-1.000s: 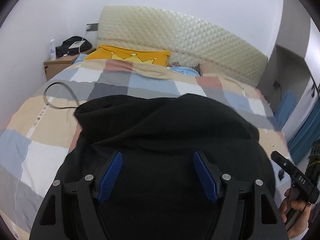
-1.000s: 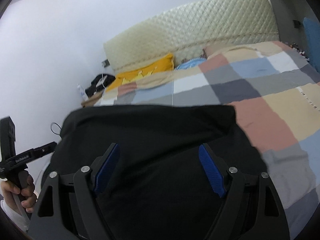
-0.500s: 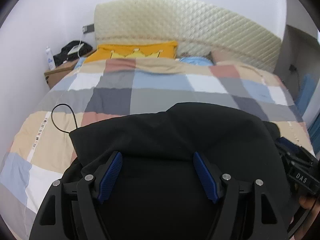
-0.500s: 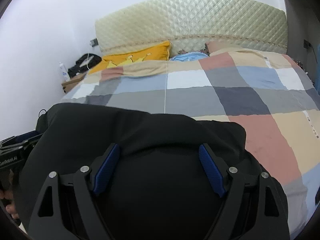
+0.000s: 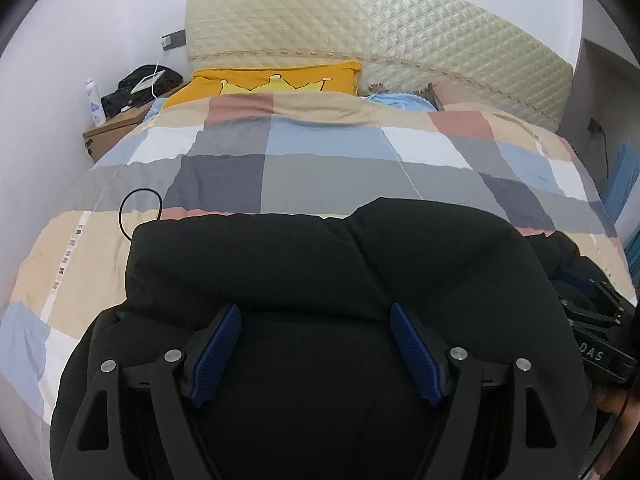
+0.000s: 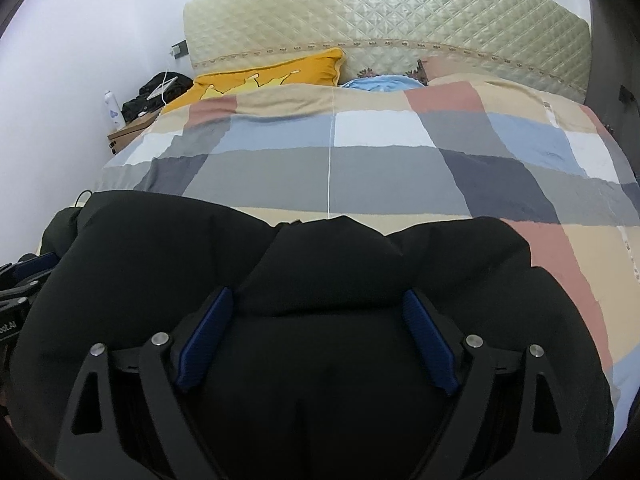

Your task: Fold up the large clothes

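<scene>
A large black garment lies bunched at the near end of a bed with a checked quilt. It also fills the lower half of the right wrist view. My left gripper is open, its blue pads spread wide with black cloth bulging between them. My right gripper is open too, blue pads apart, a fold of the garment humped up between them. The right gripper's body shows at the right edge of the left wrist view. The left gripper's body shows at the left edge of the right wrist view.
A yellow pillow and a padded cream headboard stand at the far end. A wooden nightstand with a bottle and a black bag is at the far left. A thin black cable loop lies on the quilt left of the garment.
Both grippers have swung towards the headboard and closer together. The garment's far edge has bunched up into a thicker hump between the pads. Both stay open.
</scene>
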`<state>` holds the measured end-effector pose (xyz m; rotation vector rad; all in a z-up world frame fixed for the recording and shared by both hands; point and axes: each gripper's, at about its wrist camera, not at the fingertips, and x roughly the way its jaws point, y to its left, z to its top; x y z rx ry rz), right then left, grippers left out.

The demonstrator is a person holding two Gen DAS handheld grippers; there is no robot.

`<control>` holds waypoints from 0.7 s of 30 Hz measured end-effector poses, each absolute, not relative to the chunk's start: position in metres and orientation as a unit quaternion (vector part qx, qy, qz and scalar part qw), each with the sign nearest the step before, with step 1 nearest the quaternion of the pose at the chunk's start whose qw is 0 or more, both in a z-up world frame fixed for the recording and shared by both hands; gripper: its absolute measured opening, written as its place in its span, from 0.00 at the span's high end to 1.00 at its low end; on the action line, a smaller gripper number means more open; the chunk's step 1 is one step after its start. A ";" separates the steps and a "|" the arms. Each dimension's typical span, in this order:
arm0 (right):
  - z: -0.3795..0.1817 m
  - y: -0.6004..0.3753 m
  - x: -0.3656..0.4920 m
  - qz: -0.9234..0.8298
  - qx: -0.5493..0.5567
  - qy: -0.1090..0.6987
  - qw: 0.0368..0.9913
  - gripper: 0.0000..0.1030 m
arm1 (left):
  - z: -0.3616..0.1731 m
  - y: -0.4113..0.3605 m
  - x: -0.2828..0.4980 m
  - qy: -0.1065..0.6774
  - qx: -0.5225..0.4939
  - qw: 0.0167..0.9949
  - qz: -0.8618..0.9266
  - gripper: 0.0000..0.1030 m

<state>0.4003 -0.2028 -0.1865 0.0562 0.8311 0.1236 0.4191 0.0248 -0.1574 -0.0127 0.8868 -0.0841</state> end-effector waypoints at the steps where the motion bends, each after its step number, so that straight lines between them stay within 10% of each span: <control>1: -0.187 -0.204 0.398 0.060 0.029 0.405 0.912 0.16 | -0.158 0.024 0.417 0.426 -0.002 0.904 -0.040 0.25; 21: -0.173 -0.250 0.353 0.068 0.051 0.402 0.912 0.07 | -0.150 0.085 0.372 0.401 0.036 0.915 -0.037 0.25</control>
